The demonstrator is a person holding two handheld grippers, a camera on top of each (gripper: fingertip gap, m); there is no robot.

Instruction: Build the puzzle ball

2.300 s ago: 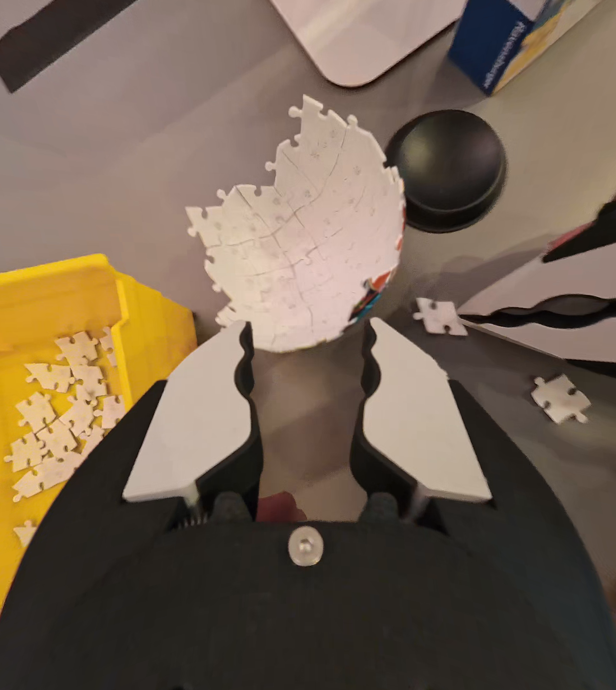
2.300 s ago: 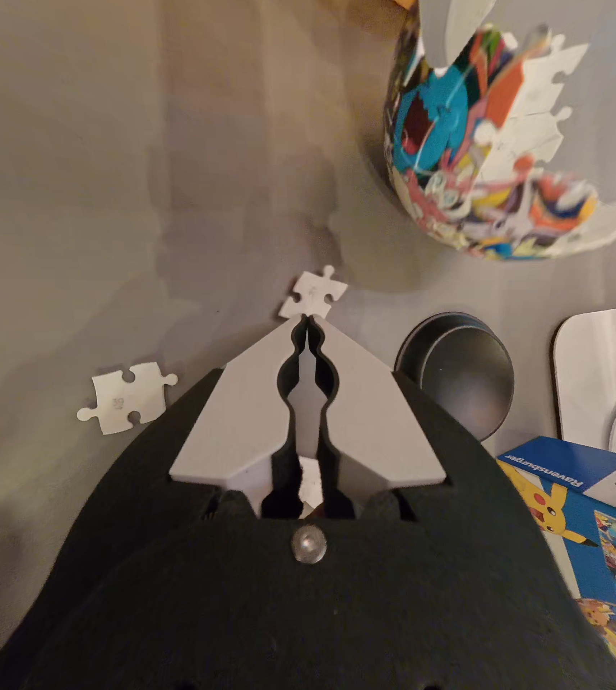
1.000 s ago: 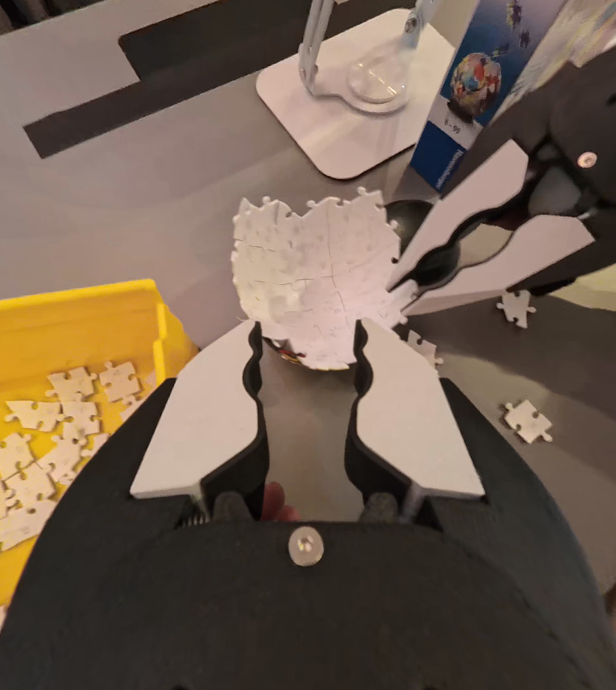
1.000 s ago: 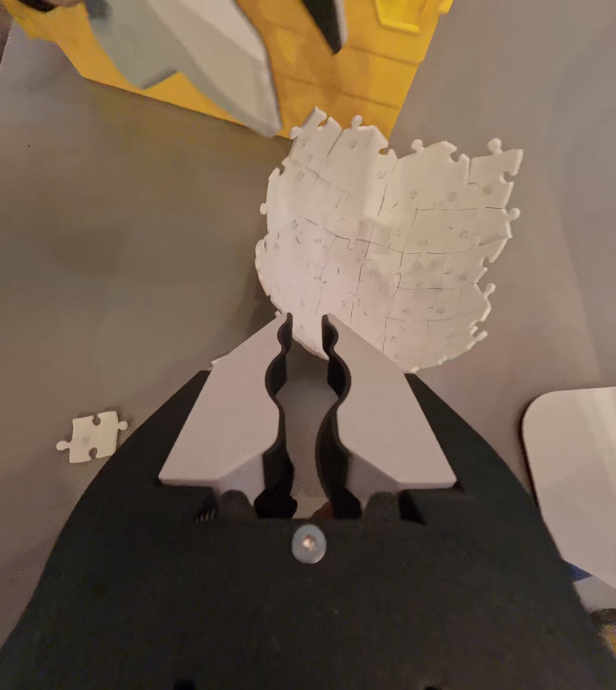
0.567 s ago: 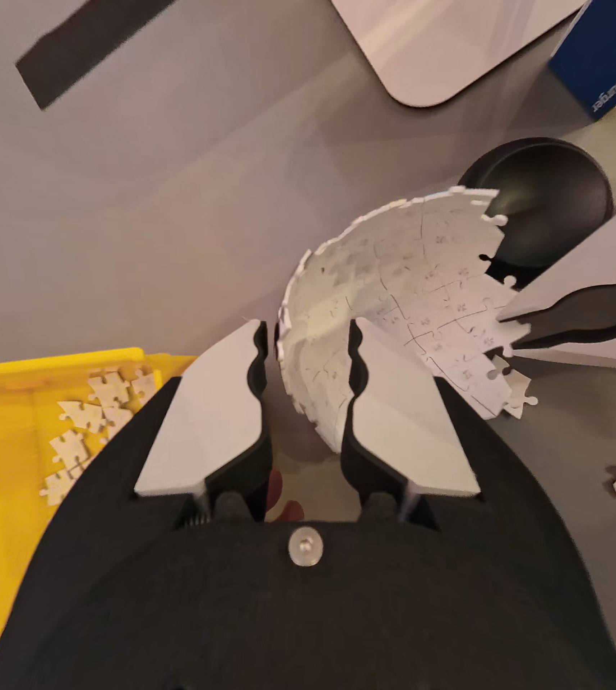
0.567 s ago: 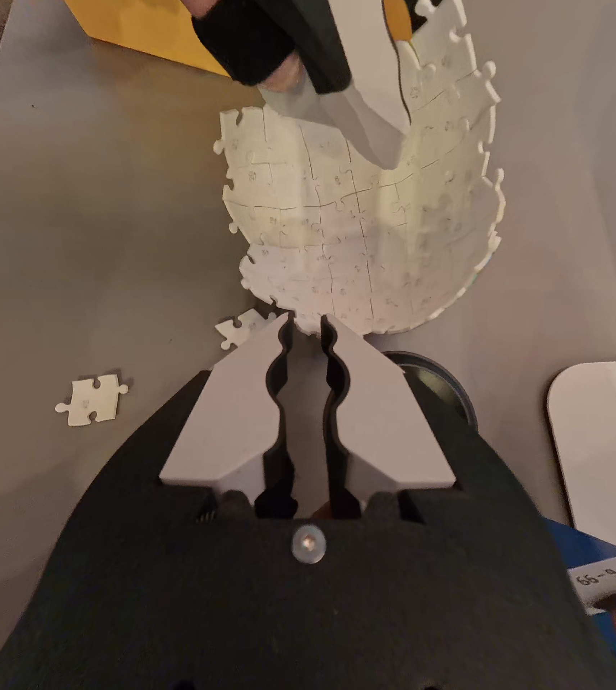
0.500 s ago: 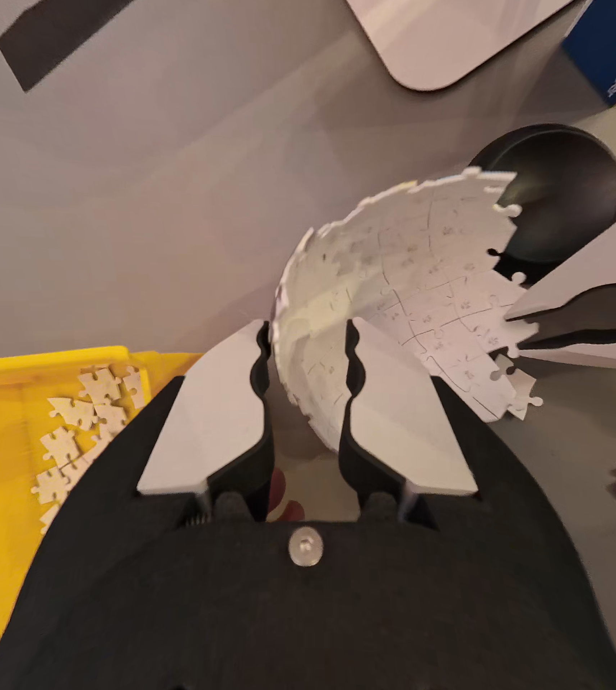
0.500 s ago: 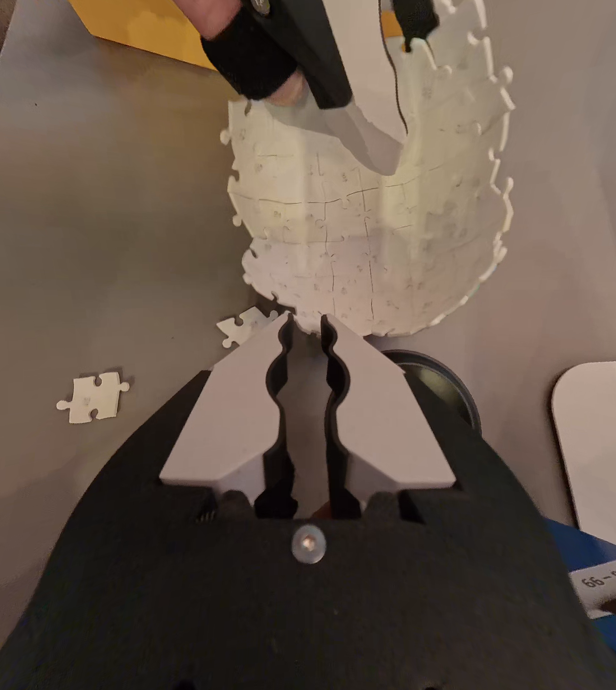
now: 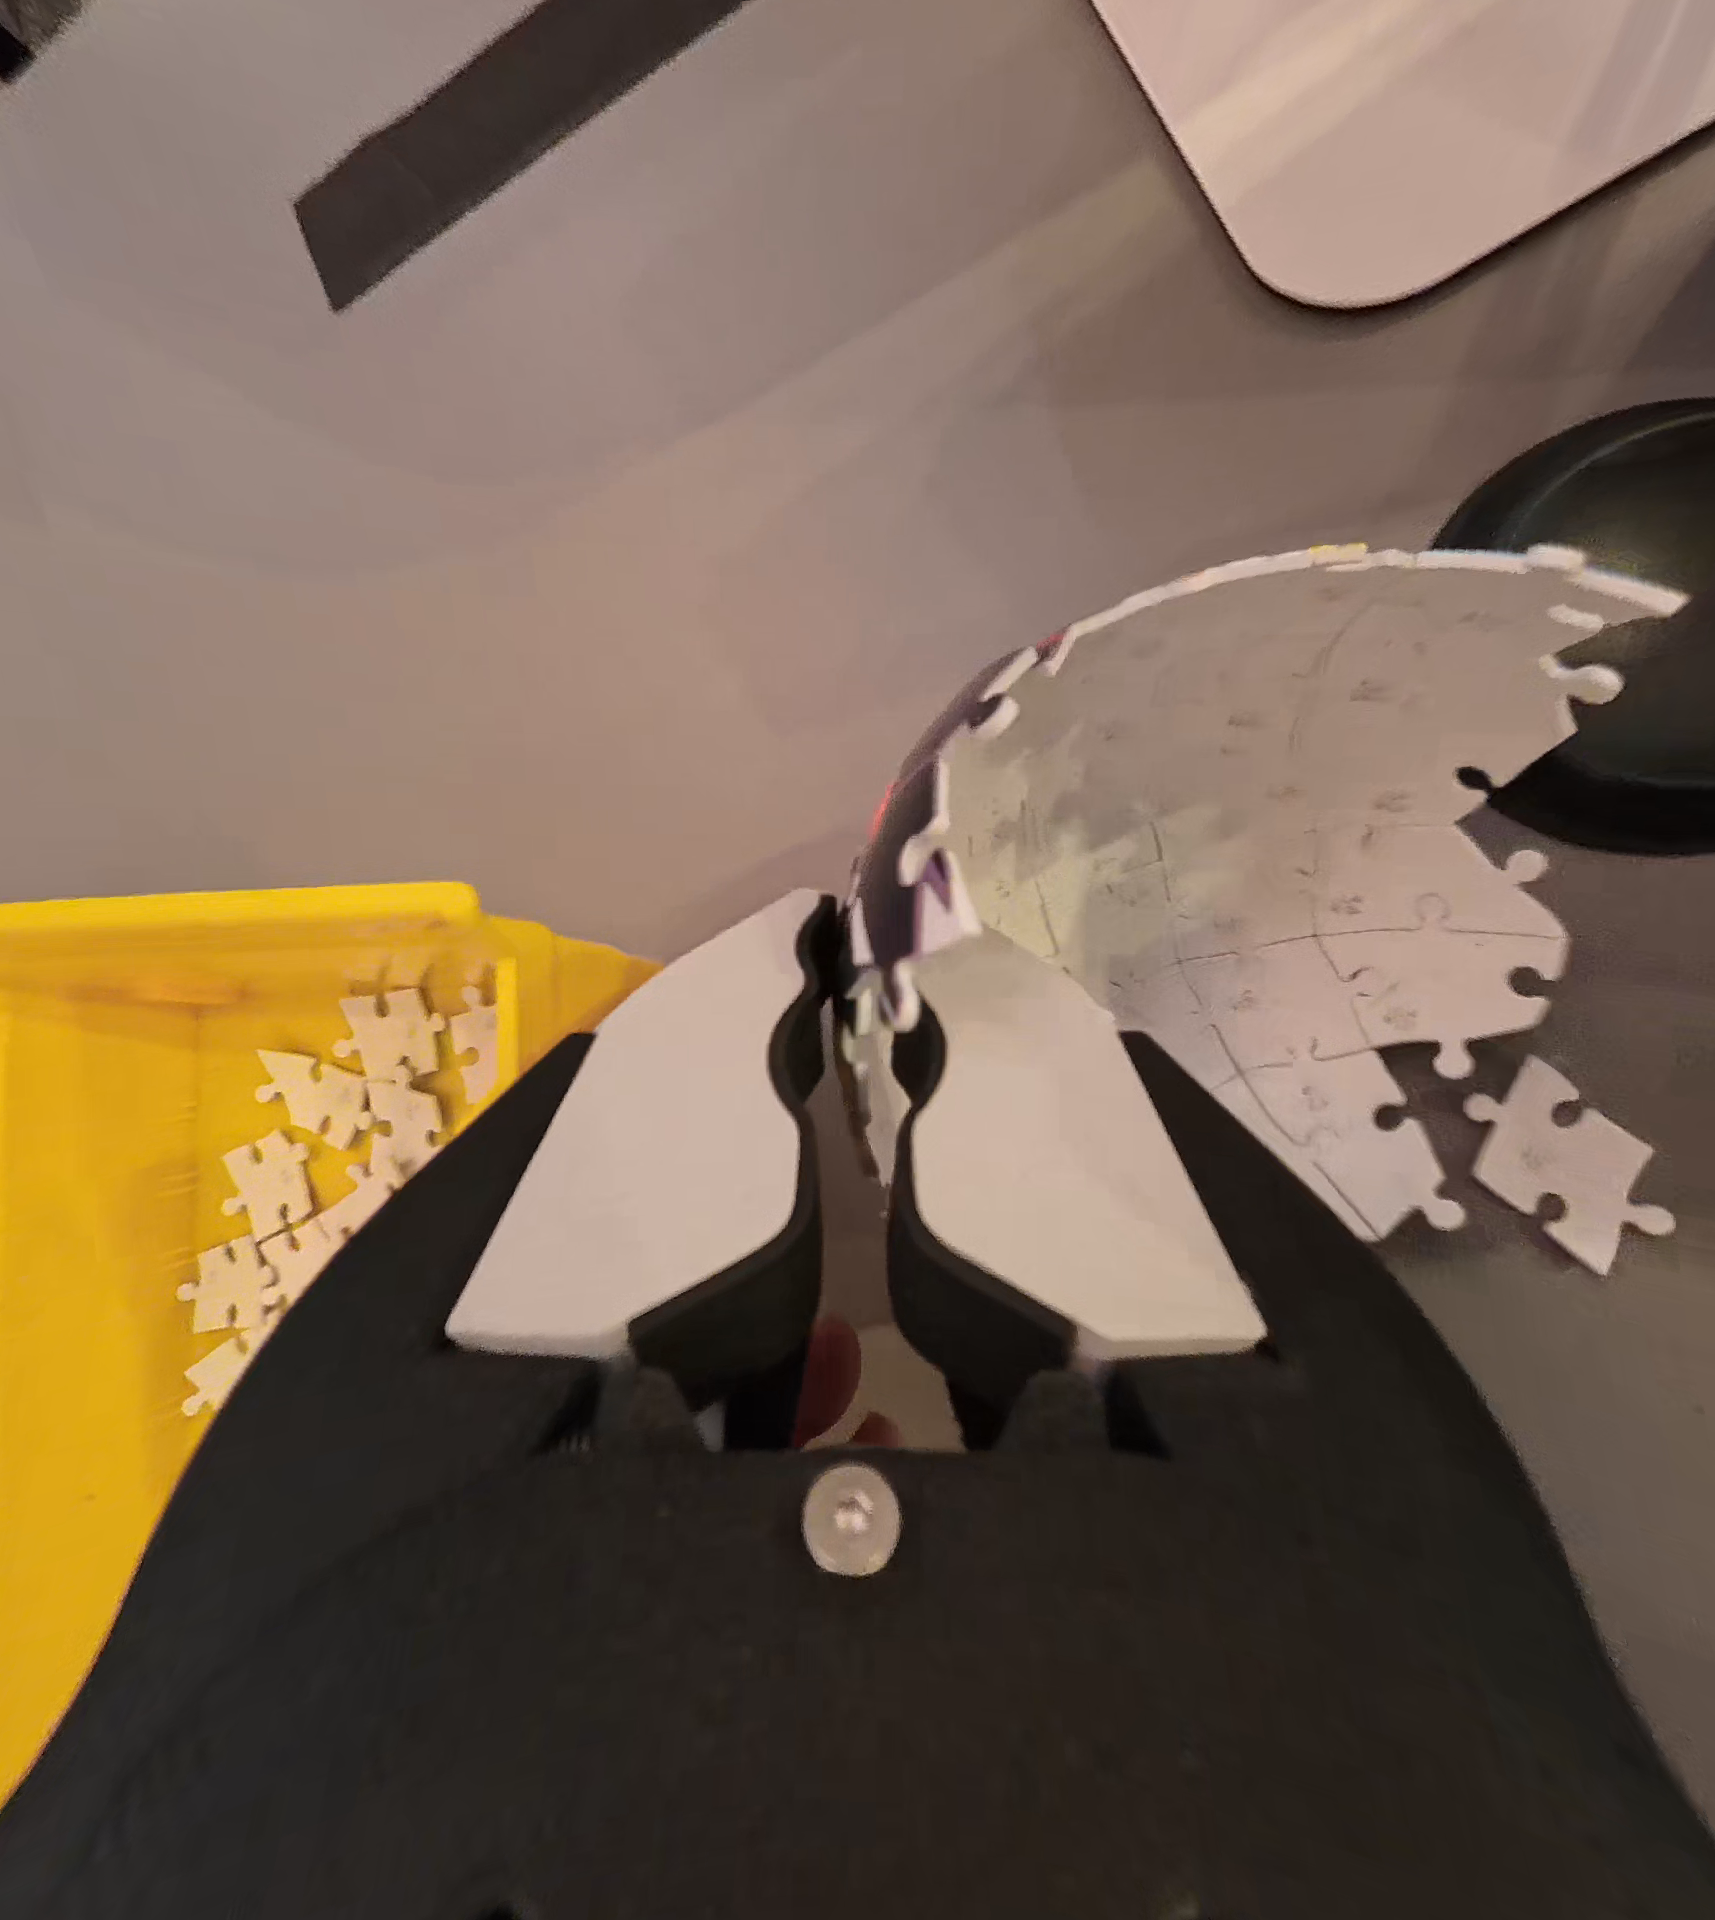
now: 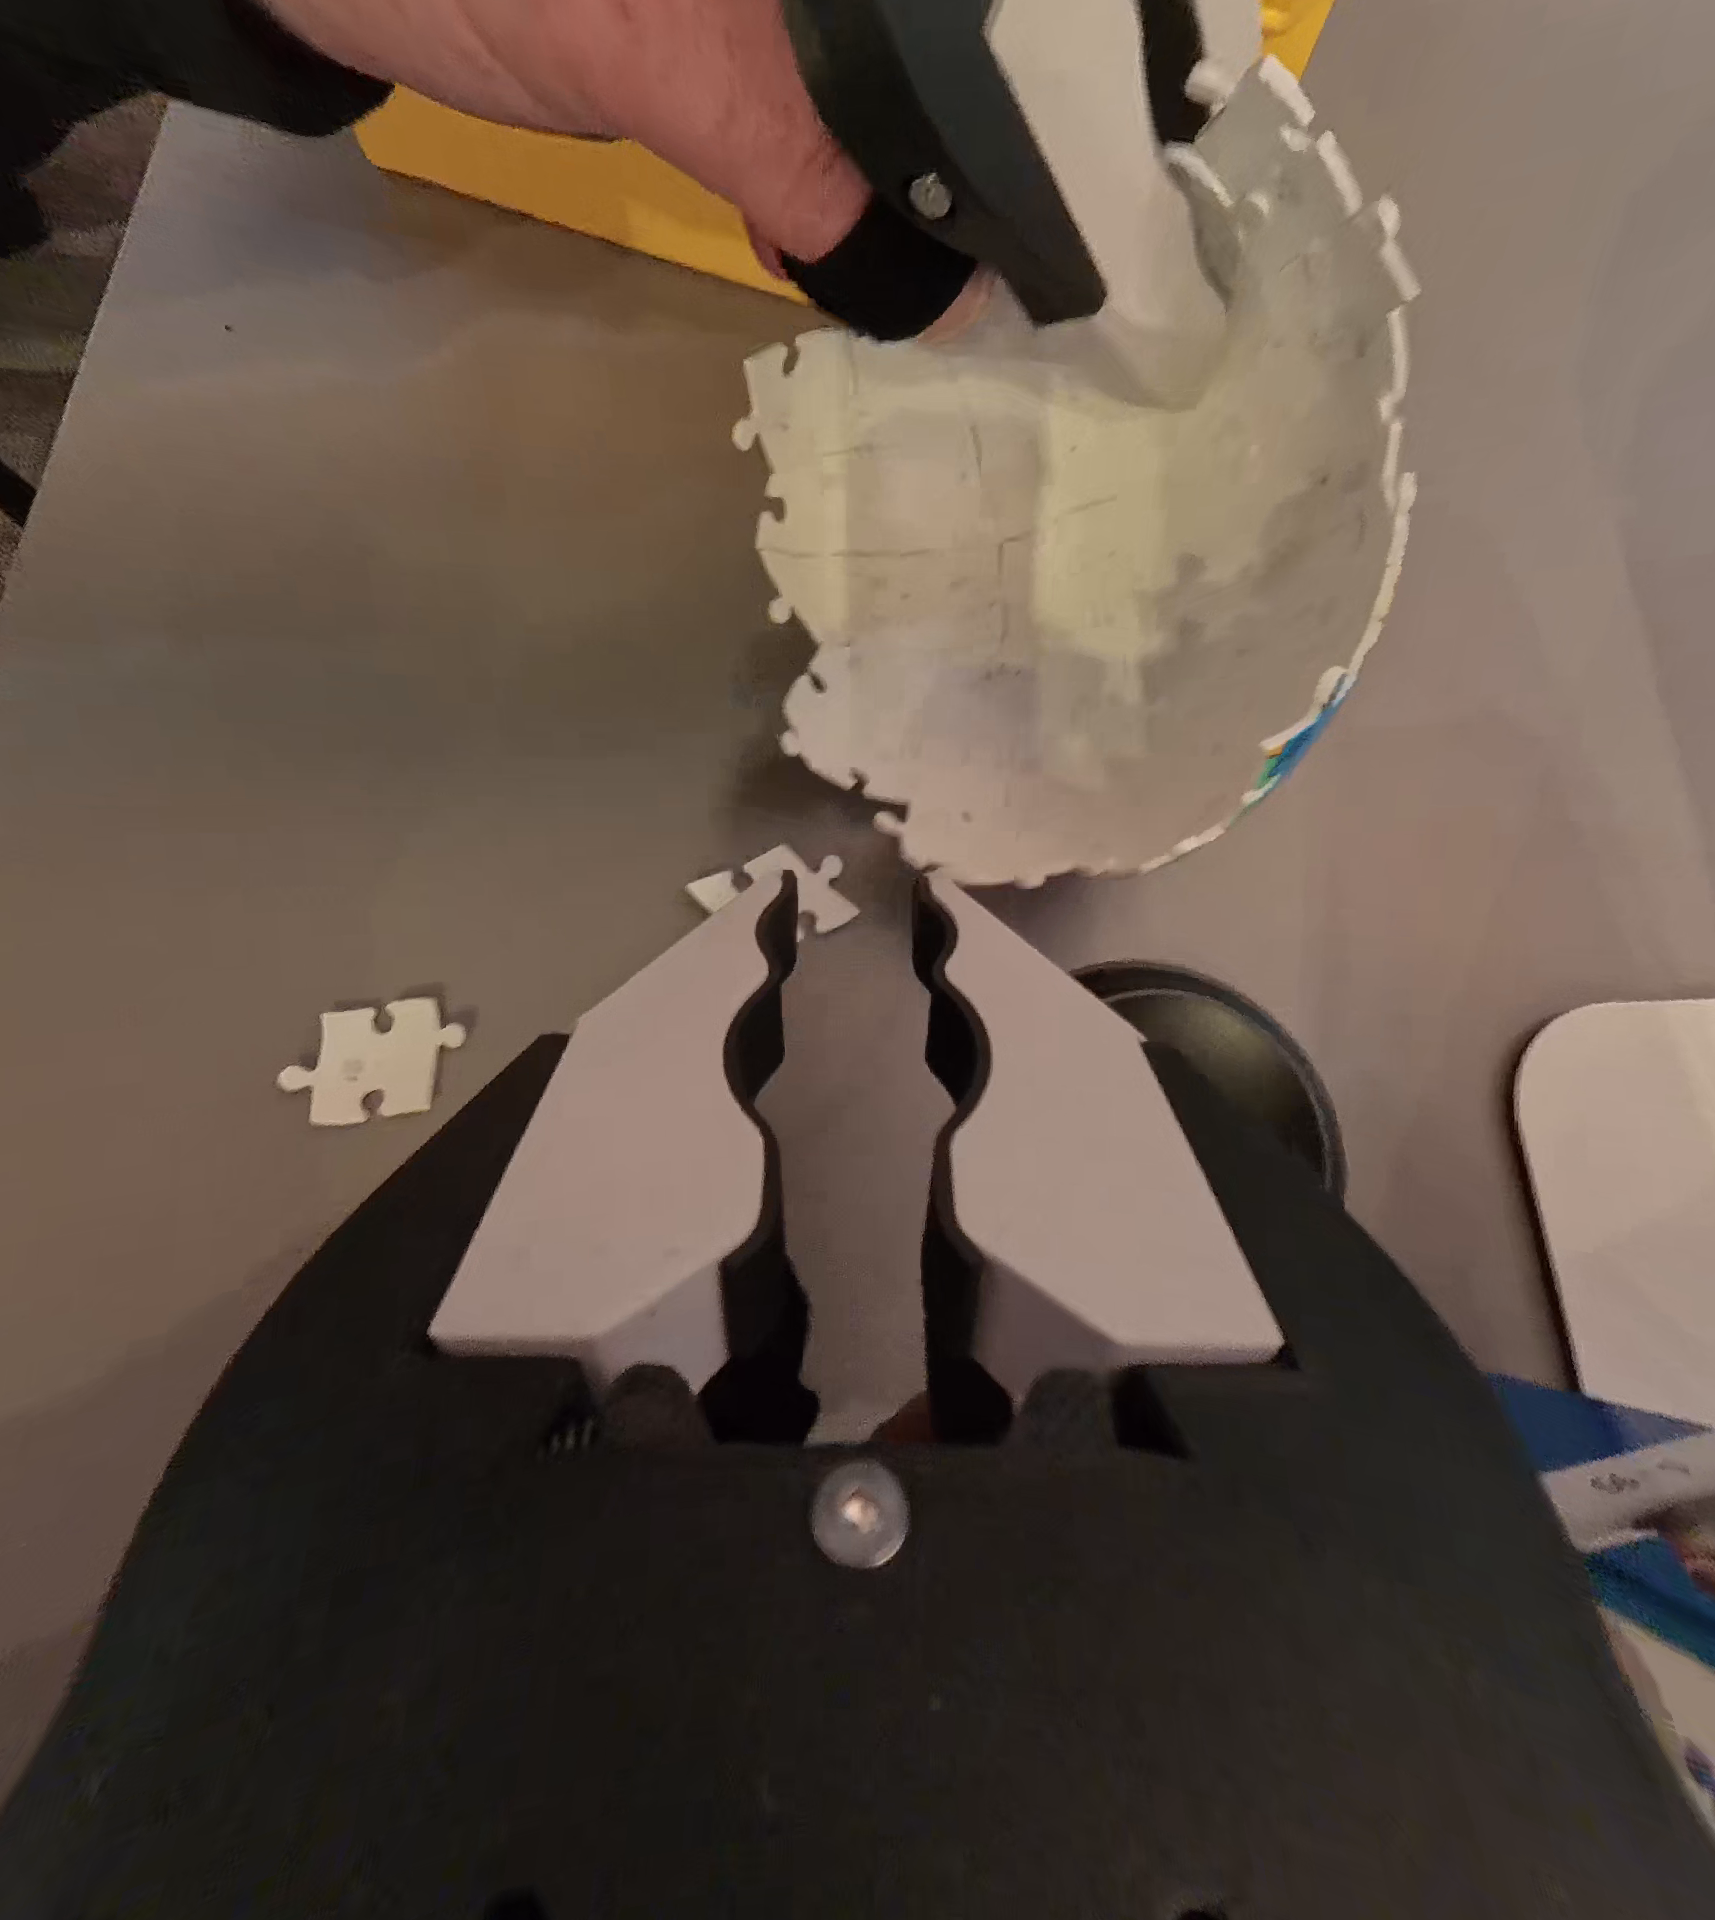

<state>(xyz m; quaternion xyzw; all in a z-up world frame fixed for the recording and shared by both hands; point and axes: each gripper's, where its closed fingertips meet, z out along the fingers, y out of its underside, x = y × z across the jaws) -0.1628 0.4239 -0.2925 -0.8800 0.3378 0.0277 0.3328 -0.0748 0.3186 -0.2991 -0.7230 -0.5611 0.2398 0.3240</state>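
The half-built puzzle ball [image 9: 1248, 852] is a curved shell, white inside and printed in colours outside. My left gripper [image 9: 868, 961] is shut on its rim and holds it tilted on its side; the shell also shows in the right wrist view [image 10: 1071, 582] with the left gripper [image 10: 1133, 187] clamped on its far edge. My right gripper [image 10: 853, 894] is open and empty, just short of the shell's near edge. A loose white piece [image 10: 791, 894] lies at its left fingertip, and shows in the left view [image 9: 1559, 1174] beside the shell. Another loose piece [image 10: 375, 1060] lies farther left.
A yellow bin [image 9: 53, 1091] with several loose pieces stands at the left. A black round stand [image 9: 1663, 644] sits behind the shell, also seen beside my right gripper [image 10: 1237, 1049]. A white board [image 9: 1455, 135] and a blue puzzle box [image 10: 1705, 1558] lie at the table's side. Tip to tip, the grippers are about 15 cm apart. To the loose piece [image 10: 375, 1060]: right tips about 12 cm, left tips about 25 cm.
My left gripper has closed on the shell's rim and tipped the shell over. My right gripper has let go of the shell, opened a little and drawn back.
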